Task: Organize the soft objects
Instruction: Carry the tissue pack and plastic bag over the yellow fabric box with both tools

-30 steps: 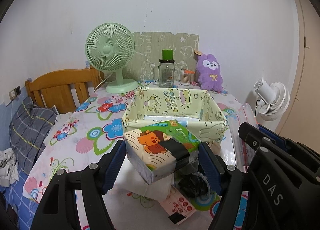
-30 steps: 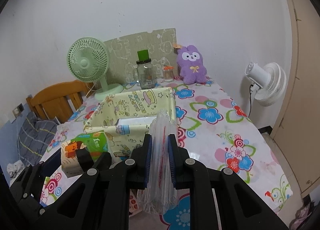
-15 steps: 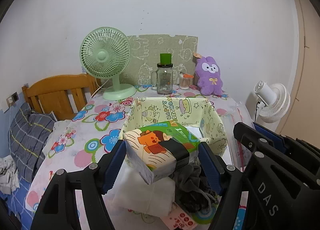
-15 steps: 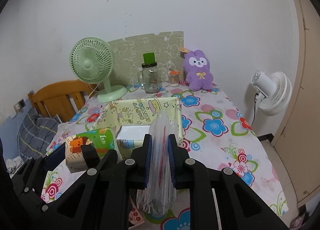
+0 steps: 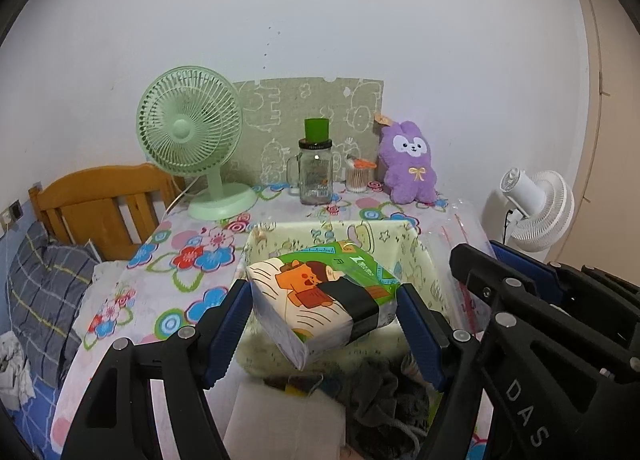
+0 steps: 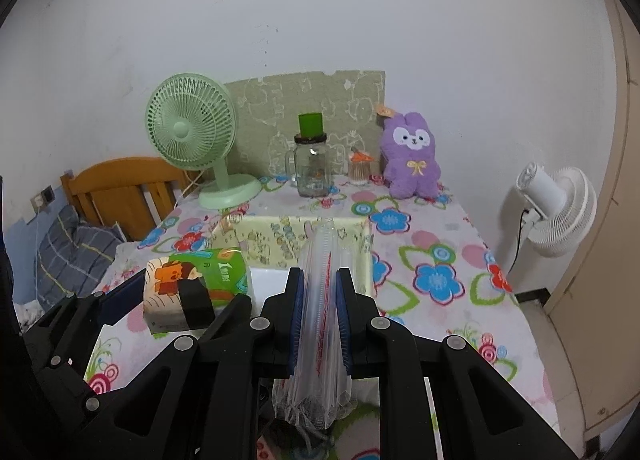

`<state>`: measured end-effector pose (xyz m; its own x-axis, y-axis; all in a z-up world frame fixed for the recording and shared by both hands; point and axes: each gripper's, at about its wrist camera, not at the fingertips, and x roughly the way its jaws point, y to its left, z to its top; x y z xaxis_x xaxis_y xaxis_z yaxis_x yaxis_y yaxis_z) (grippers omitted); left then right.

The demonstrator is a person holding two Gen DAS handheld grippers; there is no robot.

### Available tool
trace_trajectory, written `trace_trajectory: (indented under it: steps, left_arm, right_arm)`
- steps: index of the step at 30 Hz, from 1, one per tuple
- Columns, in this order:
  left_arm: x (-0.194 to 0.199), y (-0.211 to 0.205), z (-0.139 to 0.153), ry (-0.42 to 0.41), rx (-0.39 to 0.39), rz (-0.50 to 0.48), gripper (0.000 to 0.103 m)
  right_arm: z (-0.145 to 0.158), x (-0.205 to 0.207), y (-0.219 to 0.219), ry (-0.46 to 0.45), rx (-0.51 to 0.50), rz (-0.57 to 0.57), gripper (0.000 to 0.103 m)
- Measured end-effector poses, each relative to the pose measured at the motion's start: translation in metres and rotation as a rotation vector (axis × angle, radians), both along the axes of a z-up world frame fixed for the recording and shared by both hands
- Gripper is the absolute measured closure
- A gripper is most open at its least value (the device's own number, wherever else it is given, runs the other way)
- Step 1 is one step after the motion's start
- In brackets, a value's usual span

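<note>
The left tongs (image 5: 324, 324) are clamped on the tissue pack (image 5: 320, 296), lifted above the near edge of the yellow fabric box (image 5: 420, 256), probably so it can drop straight in. The right tongs (image 6: 319, 320) pinch a clear plastic bag (image 6: 318, 324) upright, I'd guess to keep it out of the way, just right of the pack.

Glossy plastic-wrapped tissue pack (image 5: 320, 300); clear crinkly plastic bag (image 6: 320, 312); fuzzy plush rabbit (image 5: 408, 161).
</note>
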<state>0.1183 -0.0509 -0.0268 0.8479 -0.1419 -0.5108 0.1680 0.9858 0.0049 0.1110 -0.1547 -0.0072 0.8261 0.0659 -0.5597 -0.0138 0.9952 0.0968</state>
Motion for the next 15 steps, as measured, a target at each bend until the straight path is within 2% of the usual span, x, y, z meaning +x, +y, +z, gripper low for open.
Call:
trace_trajectory:
  steps: [15]
  left_arm:
    - [0.047,-0.001,-0.003,0.031,0.02,-0.012,0.028]
  right_arm:
    - [-0.006,0.051,0.0,0.027,0.005,0.064,0.084]
